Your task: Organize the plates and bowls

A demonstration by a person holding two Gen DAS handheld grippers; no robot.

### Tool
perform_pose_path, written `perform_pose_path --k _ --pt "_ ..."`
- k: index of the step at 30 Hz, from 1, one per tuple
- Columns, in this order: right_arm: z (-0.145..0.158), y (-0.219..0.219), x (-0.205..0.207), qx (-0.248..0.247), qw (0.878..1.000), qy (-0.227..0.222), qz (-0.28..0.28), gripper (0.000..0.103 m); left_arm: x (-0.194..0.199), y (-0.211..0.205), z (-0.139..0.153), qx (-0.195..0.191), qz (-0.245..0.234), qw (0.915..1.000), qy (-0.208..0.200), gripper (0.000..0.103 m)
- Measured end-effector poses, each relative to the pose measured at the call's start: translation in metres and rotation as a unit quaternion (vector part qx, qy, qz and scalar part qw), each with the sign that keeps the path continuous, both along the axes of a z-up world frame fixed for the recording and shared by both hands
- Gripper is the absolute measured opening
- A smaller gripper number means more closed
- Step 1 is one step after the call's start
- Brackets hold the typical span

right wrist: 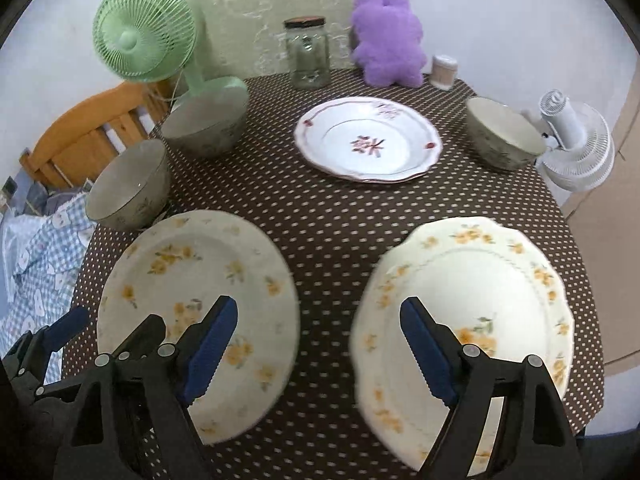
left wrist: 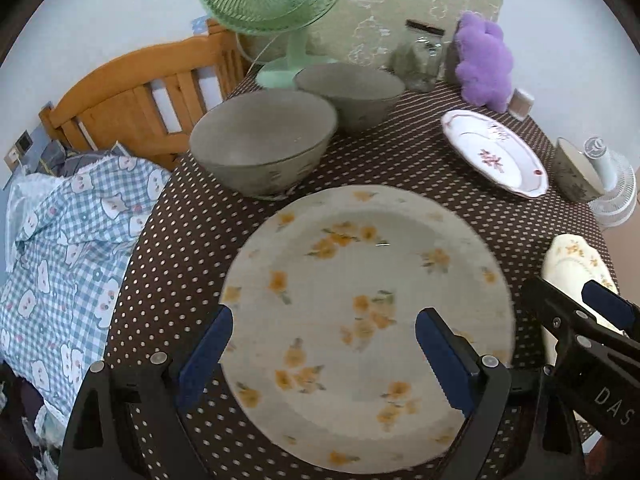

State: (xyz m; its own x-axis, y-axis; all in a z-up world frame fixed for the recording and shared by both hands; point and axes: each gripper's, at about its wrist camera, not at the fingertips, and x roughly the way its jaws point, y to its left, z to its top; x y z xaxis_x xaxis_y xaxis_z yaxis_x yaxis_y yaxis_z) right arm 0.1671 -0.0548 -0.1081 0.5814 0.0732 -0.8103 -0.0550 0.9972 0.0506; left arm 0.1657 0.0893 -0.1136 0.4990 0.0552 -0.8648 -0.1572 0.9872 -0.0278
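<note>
At the table's (right wrist: 328, 216) left edge stand two grey-green bowls, the nearer bowl (right wrist: 128, 184) beside the farther bowl (right wrist: 206, 126), with a green fan (right wrist: 146, 38) at the back-left corner behind them. In front of the nearer bowl, toward the front-left edge, lies the round yellow-flowered plate (right wrist: 192, 276); the left gripper (left wrist: 324, 354) hovers over it with its jaws spread wide, gripping nothing. The left wrist view alone shows the checked blue bedding (left wrist: 68, 240) and most of the wooden bed frame (left wrist: 132, 96) off the left edge, and it alone carries readable writing: the letters "DAS" on the black body of the other gripper at its right margin. Along the back edge stand a glass jar (right wrist: 307, 54), a purple plush toy (right wrist: 386, 42) and a small tan container (right wrist: 443, 71). The white plate with pink flowers (right wrist: 368, 140) sits in the middle toward the back. The right wrist view alone shows the scalloped yellow-flowered plate (right wrist: 476, 292) whole, at the front-right edge; the left view catches only a sliver of it. The right gripper (right wrist: 318, 352) hangs over the bare cloth between the two yellow plates, jaws released and empty. A third bowl (right wrist: 502, 136) stands at the right edge, with a white fan (right wrist: 576, 144) beyond it off the table.
</note>
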Motion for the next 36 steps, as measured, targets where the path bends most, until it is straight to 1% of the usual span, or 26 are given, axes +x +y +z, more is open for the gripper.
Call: perform_pose_path --k 8,11,15,17,20,22,26,27,28,29,36 --pt "-0.021 0.029 0.019 -0.014 0.999 0.028 0.007 0.08 0.011 0.023 -0.021 -0.003 0.009 0.9996 0.026 0.092" --pt "-0.028 0.034 0.027 -0.019 0.999 0.039 0.008 0.08 0.017 0.026 -0.027 0.004 0.014 0.9994 0.033 0.092" --pt "-0.039 0.035 0.037 -0.024 0.998 0.053 -0.001 0.08 0.025 0.029 -0.038 -0.003 0.017 0.9988 0.045 0.085" --pt "-0.044 0.036 0.043 -0.027 0.998 0.061 -0.004 0.077 0.027 0.031 -0.04 -0.007 0.019 0.9987 0.046 0.084" --pt "-0.053 0.04 0.05 -0.033 0.997 0.074 -0.001 0.073 0.03 0.036 -0.04 -0.017 0.026 0.9986 0.043 0.083" --pt "-0.056 0.041 0.052 -0.031 0.996 0.08 0.001 0.07 0.032 0.035 -0.04 -0.02 0.023 0.9987 0.041 0.08" --pt "-0.058 0.046 0.057 -0.033 0.996 0.076 0.009 0.068 0.035 0.036 -0.039 -0.016 0.021 0.9989 0.038 0.079" --pt "-0.058 0.046 0.058 -0.032 0.997 0.076 0.011 0.066 0.036 0.037 -0.039 -0.019 0.021 0.9989 0.038 0.079" --pt "-0.058 0.047 0.059 -0.026 0.997 0.077 0.015 0.061 0.036 0.037 -0.039 -0.021 0.018 0.9989 0.037 0.075" --pt "-0.058 0.049 0.058 -0.022 0.996 0.078 0.018 0.06 0.037 0.037 -0.039 -0.02 0.015 0.999 0.036 0.073" --pt "-0.056 0.05 0.057 -0.026 0.996 0.089 0.02 0.06 0.031 0.034 -0.036 -0.026 0.015 0.9984 0.048 0.073"
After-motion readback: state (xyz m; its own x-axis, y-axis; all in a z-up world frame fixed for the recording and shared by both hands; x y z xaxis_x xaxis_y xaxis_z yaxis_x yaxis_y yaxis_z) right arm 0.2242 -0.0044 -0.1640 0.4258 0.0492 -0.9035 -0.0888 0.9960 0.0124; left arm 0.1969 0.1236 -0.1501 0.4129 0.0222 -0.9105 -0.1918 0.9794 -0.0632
